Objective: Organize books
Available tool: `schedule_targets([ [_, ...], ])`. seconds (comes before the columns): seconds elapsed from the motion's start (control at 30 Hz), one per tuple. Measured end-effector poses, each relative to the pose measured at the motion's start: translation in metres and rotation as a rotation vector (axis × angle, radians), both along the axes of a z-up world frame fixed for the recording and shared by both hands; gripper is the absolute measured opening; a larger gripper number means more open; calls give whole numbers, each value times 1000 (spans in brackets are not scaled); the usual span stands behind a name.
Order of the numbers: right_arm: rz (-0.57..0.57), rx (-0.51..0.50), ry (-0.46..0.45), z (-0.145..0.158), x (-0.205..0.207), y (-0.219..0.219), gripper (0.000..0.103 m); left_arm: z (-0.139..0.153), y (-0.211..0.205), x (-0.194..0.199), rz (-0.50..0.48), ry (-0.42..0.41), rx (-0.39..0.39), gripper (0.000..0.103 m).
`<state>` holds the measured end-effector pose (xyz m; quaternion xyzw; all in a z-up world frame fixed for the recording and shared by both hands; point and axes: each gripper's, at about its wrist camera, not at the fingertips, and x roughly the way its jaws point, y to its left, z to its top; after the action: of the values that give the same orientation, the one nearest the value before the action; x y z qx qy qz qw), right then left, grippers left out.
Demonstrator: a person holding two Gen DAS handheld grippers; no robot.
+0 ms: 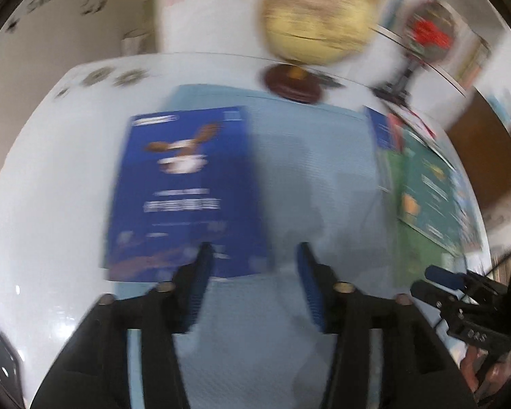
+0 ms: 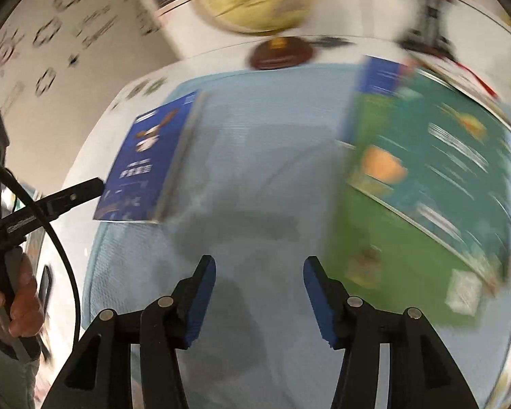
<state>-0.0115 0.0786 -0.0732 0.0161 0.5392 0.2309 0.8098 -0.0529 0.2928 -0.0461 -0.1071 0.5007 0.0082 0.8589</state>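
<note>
Right wrist: one blue book (image 2: 146, 163), perhaps three stacked books (image 2: 426, 177)

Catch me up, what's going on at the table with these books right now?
A person holds tongs in each hand over a light blue mat. Both the left tongs and the right tongs are open and hold nothing. A blue book lies flat at the mat's left edge, and a pile topped by a green book lies at the right. A globe stands behind them.
</note>
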Motion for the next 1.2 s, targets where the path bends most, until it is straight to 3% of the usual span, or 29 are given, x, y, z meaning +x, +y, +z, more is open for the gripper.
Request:
schedule_targets([
  [0.03,-26,-1,-1,2,-3,-19,52,5,-17,-1,-29,-12,1,64],
  [0.23,-198,-10,4,12,-26,-156,52,15,-139,-8,-180,-24,-15,64],
  [0.43,-415,-51,-26,10,-57,-314,52,-6,-280,-18,-344,60,-106,64],
  [0.57,-475,-42,-18,0,-64,-389,51,-28,-349,-24,-408,125,-136,64],
  [0.67,-466,-33,-20,-5,-63,-418,50,-43,-387,-28,-424,142,-130,64],
  [0.8,-421,2,-7,-17,-57,-431,38,-58,-416,-33,-421,159,-146,64],
  [1.2,-292,-70,-32,-32,-48,-419,36,-75,-434,-44,-348,157,-177,64],
])
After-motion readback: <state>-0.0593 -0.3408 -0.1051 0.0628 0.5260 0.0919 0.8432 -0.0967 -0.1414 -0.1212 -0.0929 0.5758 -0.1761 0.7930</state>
